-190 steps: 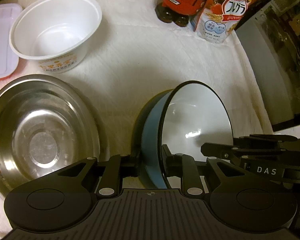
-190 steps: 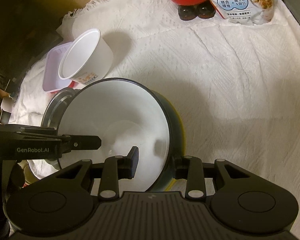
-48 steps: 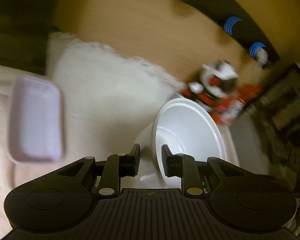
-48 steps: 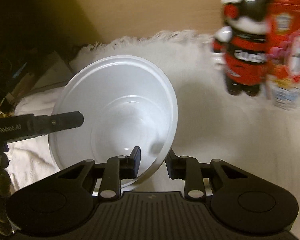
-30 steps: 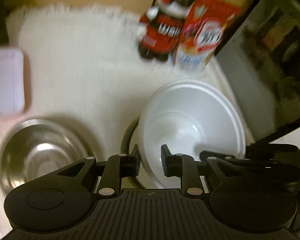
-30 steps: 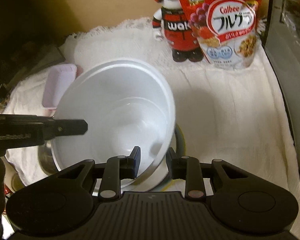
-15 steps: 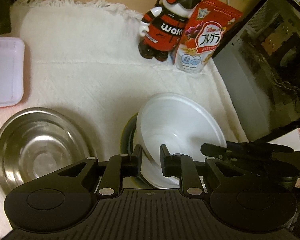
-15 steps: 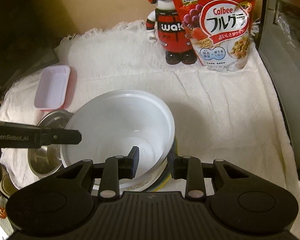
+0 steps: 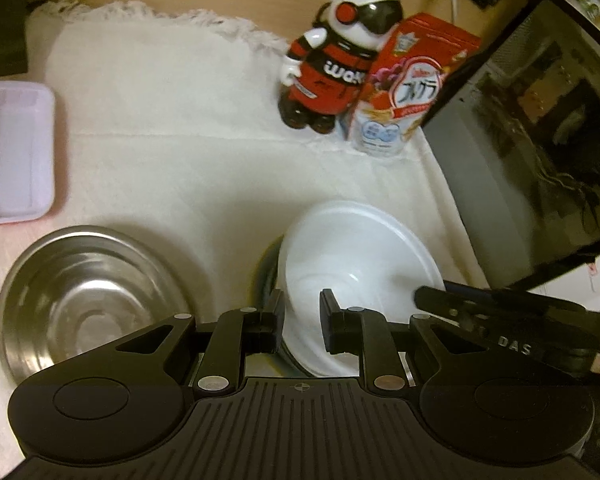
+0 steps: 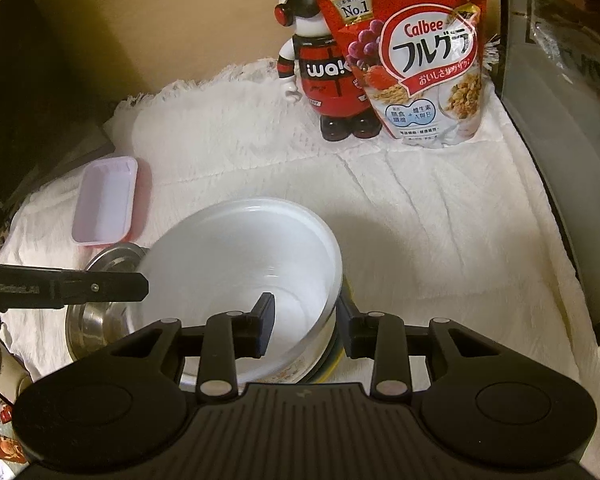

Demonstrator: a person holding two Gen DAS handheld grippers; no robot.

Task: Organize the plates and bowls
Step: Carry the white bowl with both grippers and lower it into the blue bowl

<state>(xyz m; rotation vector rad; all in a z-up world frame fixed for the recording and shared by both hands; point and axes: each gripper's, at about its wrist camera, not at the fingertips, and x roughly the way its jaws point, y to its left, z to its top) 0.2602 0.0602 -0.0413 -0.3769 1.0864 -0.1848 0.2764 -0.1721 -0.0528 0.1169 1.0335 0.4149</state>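
A white plastic bowl (image 9: 360,256) (image 10: 244,256) sits nested in the dark-rimmed blue bowl (image 9: 269,276), whose edge (image 10: 334,354) shows under it. My left gripper (image 9: 300,320) straddles the white bowl's near-left rim, and its jaws stand slightly apart around the wall. My right gripper (image 10: 305,320) straddles the bowl's right rim, with its jaws spread wider than the wall. A steel bowl (image 9: 88,300) (image 10: 100,320) stands empty to the left on the white cloth (image 10: 420,220).
A pink-white rectangular tray (image 9: 14,152) (image 10: 104,200) lies at the far left. A panda figure (image 10: 320,72) and a red cereal bag (image 10: 416,52) stand at the back. A dark appliance (image 9: 540,140) lines the right side.
Both grippers carried the white bowl over and lowered it into the blue bowl. In the last half second the jaws of both have widened on its rim.
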